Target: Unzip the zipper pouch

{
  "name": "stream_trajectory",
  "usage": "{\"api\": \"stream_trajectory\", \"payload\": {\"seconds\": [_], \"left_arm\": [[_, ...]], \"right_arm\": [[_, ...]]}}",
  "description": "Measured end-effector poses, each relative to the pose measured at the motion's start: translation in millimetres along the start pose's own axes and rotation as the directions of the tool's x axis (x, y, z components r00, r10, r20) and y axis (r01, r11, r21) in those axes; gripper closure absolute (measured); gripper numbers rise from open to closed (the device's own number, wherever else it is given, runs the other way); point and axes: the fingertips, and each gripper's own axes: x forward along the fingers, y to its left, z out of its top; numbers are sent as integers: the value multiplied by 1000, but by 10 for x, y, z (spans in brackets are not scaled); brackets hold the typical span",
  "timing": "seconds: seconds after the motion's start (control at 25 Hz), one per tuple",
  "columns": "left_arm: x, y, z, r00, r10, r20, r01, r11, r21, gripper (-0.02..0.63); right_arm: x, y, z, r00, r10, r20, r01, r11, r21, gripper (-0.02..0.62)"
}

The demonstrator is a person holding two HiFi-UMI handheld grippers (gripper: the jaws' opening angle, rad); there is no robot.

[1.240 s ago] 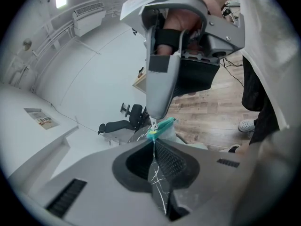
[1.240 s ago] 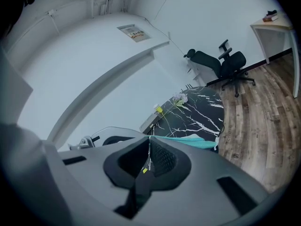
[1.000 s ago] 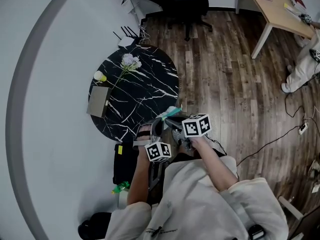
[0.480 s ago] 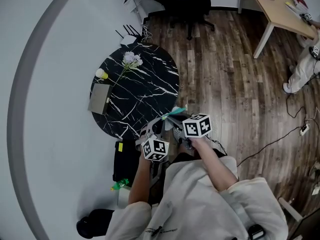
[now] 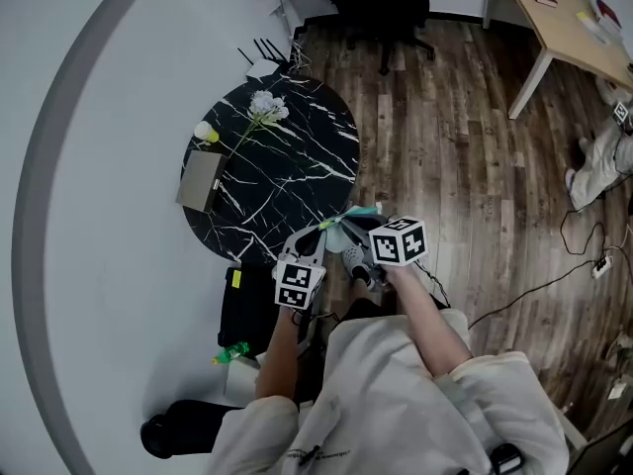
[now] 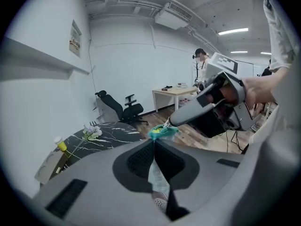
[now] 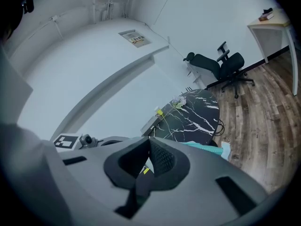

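Both jaws are closed on the teal zipper pouch. The left gripper clamps its pale body between the jaws. The right gripper, whose jaws have just been closing, pinches its top end, just ahead of the left jaws.

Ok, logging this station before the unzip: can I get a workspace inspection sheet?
Surface: round black marble table.
Job's things: zipper pouch, held in air between both hand-held grippers.
Clutter: flower, small yellow bottle, grey flat box on the table.
Grippers: left hand-held gripper shut on pouch's pale fabric; right hand-held gripper, jaws just been closing, shut at its teal end.
Cables: cable across wood floor.
Surroundings: office chairs, desk, black bag.
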Motion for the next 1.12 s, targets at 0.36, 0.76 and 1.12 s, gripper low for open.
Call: {"api": "stream_trajectory", "payload": {"seconds": [0.36, 0.76, 1.12], "left_arm": [[-30, -51, 108, 1000, 7, 28, -6, 999, -35, 580], [-77, -75, 212, 998, 24, 62, -22, 999, -27, 580], [-170, -38, 284, 994, 46, 101, -37, 996, -87, 580]], "right_arm": [[-165, -159, 70, 998, -58, 30, 58, 998, -14, 586], [-389, -367, 169, 990, -122, 73, 123, 992, -12, 586], [-587, -592, 233, 977, -184, 107, 185, 983, 0, 586]]}}
